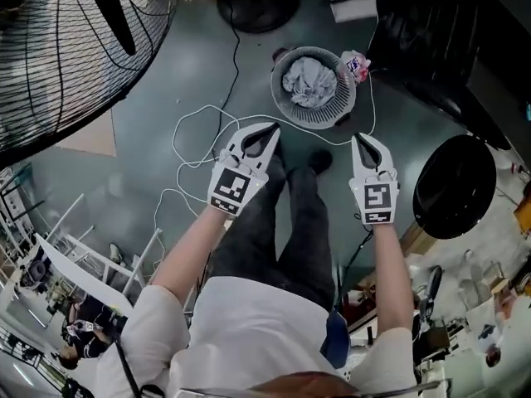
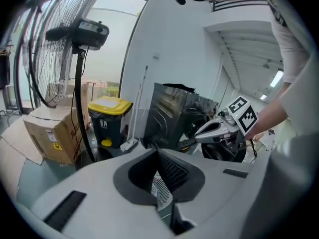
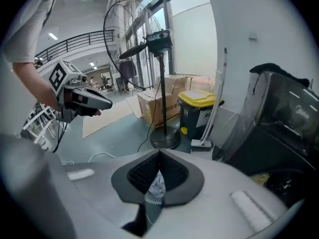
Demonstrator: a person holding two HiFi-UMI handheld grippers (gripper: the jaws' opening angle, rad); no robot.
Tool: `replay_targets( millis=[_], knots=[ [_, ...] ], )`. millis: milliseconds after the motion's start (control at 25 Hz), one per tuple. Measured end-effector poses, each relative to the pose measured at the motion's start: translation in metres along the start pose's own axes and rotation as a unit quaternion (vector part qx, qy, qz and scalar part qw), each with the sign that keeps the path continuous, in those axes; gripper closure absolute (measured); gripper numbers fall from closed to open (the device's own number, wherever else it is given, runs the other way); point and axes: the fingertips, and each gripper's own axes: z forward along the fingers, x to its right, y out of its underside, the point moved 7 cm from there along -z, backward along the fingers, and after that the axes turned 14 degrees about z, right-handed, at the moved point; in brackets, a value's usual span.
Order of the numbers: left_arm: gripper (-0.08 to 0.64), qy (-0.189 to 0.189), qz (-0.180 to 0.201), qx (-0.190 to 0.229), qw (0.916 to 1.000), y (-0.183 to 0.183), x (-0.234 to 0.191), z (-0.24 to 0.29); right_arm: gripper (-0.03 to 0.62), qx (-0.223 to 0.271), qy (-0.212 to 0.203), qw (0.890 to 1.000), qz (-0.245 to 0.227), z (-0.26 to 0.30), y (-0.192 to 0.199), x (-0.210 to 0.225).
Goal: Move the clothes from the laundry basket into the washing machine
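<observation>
The left gripper (image 1: 270,131) and the right gripper (image 1: 362,139) are held side by side above the laundry basket (image 1: 286,106) and tilted down toward it, probably so that the load can be approached from above. Both grippers are clenched, tip against tip, and nothing is grasped in either of them. The grey clothes (image 1: 309,81) are heaped inside the basket, which is set on the floor just beyond the person's feet. The washing machine (image 3: 284,128) is seen further to the right. It is judged that the jaws must be opened before a garment can be taken.
</observation>
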Motion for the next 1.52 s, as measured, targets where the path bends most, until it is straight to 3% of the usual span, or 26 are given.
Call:
replay_targets(
  millis=[320,560,840,1120,1520],
  knots=[
    [0.554,-0.026,-0.023,-0.016,0.9993,0.079,-0.002,0.057,0.581,-0.034,-0.050,0.997,-0.049,0.094,0.053,0.027],
    [0.555,-0.032,-0.007,-0.021,0.9992,0.135,-0.002,0.099,0.581,-0.052,-0.063,0.995,-0.063,0.159,0.106,0.041],
    [0.555,-0.044,-0.008,-0.033,0.9985,0.190,-0.012,0.141,0.563,-0.090,-0.086,0.985,-0.122,0.233,0.153,0.050],
    [0.555,-0.048,-0.016,-0.048,0.9976,0.237,-0.021,0.165,0.534,-0.141,-0.086,0.979,-0.116,0.299,0.192,0.063],
    [0.555,-0.038,0.007,-0.041,0.9984,0.278,-0.039,0.184,0.409,-0.188,-0.078,0.970,-0.134,0.363,0.244,0.088]
  ],
)
